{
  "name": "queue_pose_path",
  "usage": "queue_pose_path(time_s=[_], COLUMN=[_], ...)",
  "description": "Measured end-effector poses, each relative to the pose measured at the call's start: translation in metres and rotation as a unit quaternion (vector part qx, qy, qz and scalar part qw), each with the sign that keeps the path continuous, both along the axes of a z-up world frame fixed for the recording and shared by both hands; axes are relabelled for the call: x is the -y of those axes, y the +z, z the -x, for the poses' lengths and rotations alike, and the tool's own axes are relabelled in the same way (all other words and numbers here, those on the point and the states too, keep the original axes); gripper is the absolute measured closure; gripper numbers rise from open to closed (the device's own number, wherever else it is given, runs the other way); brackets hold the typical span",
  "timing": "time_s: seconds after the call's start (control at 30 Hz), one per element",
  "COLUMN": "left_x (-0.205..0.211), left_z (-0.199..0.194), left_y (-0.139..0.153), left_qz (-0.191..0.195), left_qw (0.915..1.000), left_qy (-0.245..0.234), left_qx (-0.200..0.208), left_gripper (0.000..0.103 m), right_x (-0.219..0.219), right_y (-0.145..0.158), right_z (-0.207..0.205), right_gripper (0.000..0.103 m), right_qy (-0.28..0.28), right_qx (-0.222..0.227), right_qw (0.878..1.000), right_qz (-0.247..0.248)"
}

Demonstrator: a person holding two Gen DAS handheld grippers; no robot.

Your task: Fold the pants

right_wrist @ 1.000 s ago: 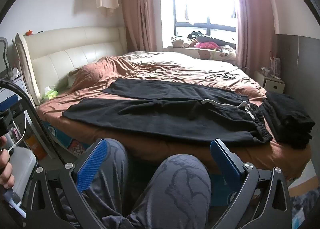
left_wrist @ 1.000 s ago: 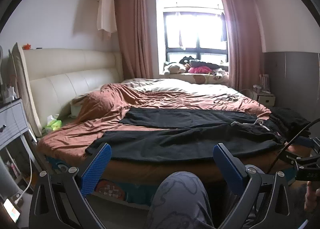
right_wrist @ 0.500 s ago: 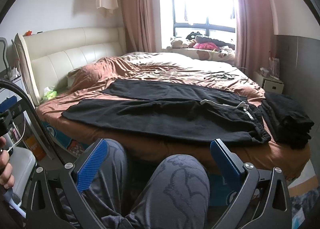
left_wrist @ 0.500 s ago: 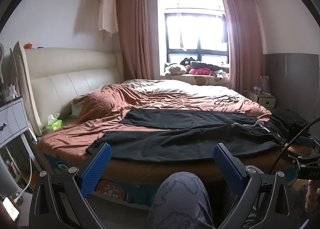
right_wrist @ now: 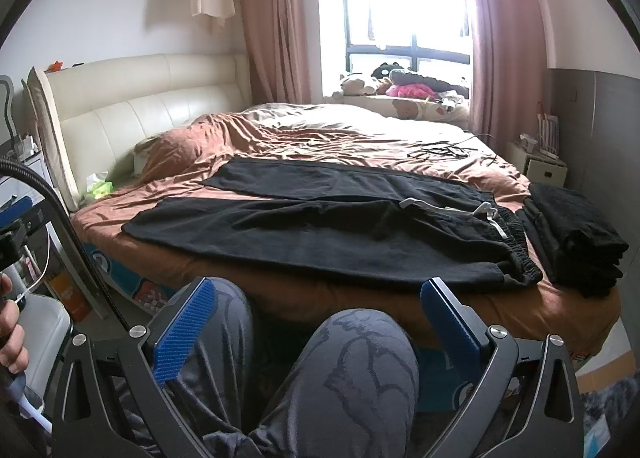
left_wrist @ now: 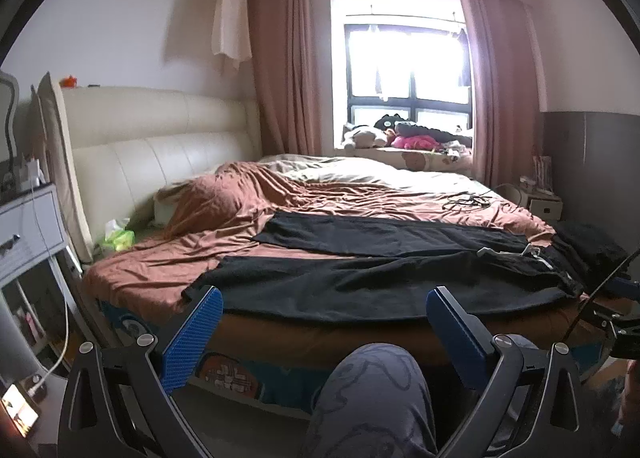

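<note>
Black pants (left_wrist: pixel 372 270) (right_wrist: pixel 340 225) lie spread flat across the near side of a bed with a brown sheet (left_wrist: pixel 168 258), legs pointing left, the waistband with a white drawstring (right_wrist: pixel 492 217) at the right. Both grippers hang short of the bed's near edge, above a person's knees in grey patterned trousers (right_wrist: pixel 360 362). My left gripper (left_wrist: pixel 324 322) is open, its blue pads wide apart with nothing between them. The right gripper (right_wrist: pixel 316 318) is open and empty as well.
A stack of folded black clothes (right_wrist: pixel 576 230) sits at the bed's right end. Black cables (right_wrist: pixel 440 149) lie further back on the sheet. A cream headboard (left_wrist: pixel 152 149) and a nightstand (left_wrist: pixel 28 225) stand left; a small cabinet (right_wrist: pixel 536 169) stands right.
Both wrist views have shifted only slightly toward the bed. The pants have not moved and both grippers stay open.
</note>
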State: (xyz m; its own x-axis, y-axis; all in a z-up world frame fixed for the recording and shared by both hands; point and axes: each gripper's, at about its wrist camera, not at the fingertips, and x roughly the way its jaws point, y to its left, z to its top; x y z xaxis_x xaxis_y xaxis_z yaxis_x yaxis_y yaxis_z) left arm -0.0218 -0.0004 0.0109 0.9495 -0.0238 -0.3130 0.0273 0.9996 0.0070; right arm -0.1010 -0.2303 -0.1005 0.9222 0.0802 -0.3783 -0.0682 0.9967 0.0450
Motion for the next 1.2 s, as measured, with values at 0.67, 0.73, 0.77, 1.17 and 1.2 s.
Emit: queue_pose_path(time_s=[0.67,0.73,0.77,1.17,1.2], left_x=[-0.037,-0.038,-0.039,-0.076,-0.081], left_z=[-0.082,-0.094,-0.100,-0.157,-0.162], left_y=[-0.008,-0.009,-0.009,-0.016,-0.016], left_qz=[0.017,-0.001,-0.012,0.011,0.013], left_qw=[0.9980,0.9972,0.9966,0.9930,0.9925], left_qy=[0.036,0.044,0.051,0.050,0.054], left_qx=[-0.049,-0.061,-0.063,-0.107,-0.109], left_gripper=[0.000,0.000,0.000,0.000,0.000], right_x=[0.010,0.009,0.009,0.013,0.014], right_y=[0.008,0.009,0.010,0.013,0.014], right_z=[-0.061,-0.065,-0.068,-0.120,-0.123], right_gripper=[0.000,0.000,0.000,0.000,0.000], right_qy=[-0.074,-0.083,-0.089,-0.123,-0.124], right_qx=[-0.039,-0.040,-0.042,-0.081,-0.079], right_qw=[0.997,0.996,0.995,0.989,0.989], right_qz=[0.006,0.008,0.008,0.009,0.009])
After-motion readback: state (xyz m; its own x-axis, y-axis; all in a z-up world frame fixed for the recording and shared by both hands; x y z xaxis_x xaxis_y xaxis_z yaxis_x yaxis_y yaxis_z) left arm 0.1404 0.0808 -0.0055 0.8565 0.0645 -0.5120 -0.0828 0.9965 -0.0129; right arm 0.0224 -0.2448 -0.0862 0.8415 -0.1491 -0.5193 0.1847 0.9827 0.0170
